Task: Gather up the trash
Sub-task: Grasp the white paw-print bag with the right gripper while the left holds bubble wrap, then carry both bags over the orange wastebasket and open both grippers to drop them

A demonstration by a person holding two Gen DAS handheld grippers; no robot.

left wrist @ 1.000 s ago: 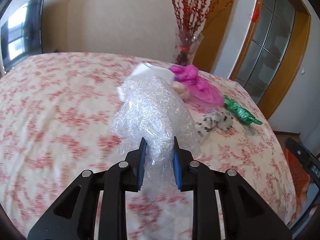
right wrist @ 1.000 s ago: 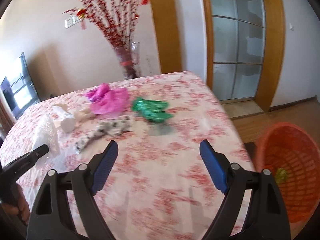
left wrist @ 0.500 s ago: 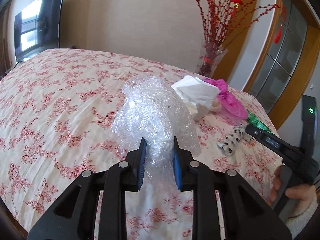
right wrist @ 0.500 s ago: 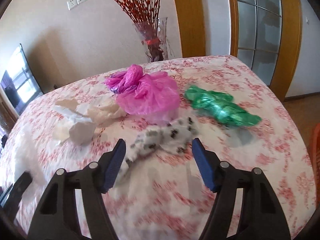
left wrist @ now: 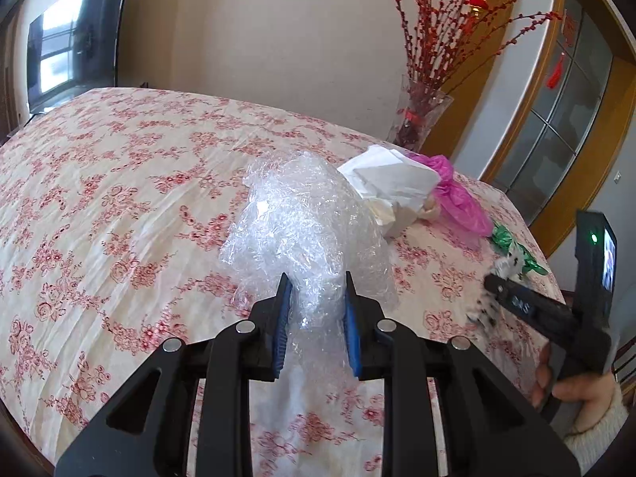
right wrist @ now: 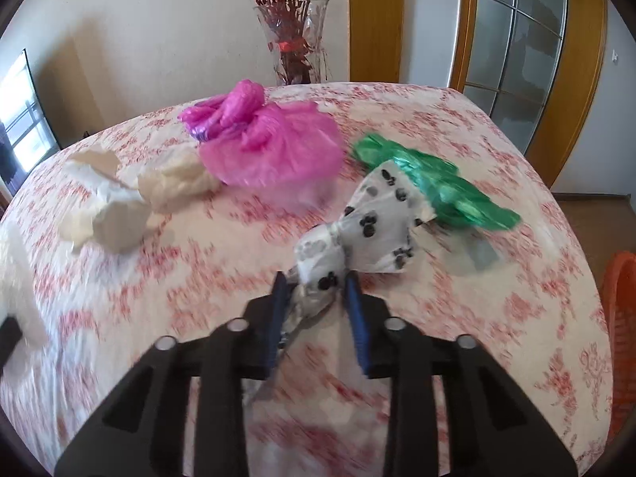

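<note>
My left gripper (left wrist: pixel 316 306) is shut on a crumpled wad of clear bubble wrap (left wrist: pixel 306 230), held over the floral tablecloth. The jaws of my right gripper (right wrist: pixel 316 298) are closing, and its blue pads pinch a white plastic bag with black spots (right wrist: pixel 373 234). From the left wrist view the right gripper (left wrist: pixel 487 294) shows at the far right with that spotted bag (left wrist: pixel 505 268) at its tip. On the table lie a pink bag (right wrist: pixel 274 147), a green bag (right wrist: pixel 437 187) and crumpled white paper (right wrist: pixel 115 206).
The round table wears a red-flowered cloth (left wrist: pixel 99 198). A glass vase of red twigs (right wrist: pixel 296 45) stands at its far edge. An orange basket (right wrist: pixel 620 338) sits on the floor to the right. A person's hand (left wrist: pixel 584 397) grips the right tool. A television (left wrist: pixel 73 55) hangs at the left.
My right gripper moved in over the table and down to the spotted bag, and its jaws went from wide open to closed on it. The left gripper kept its hold on the bubble wrap.
</note>
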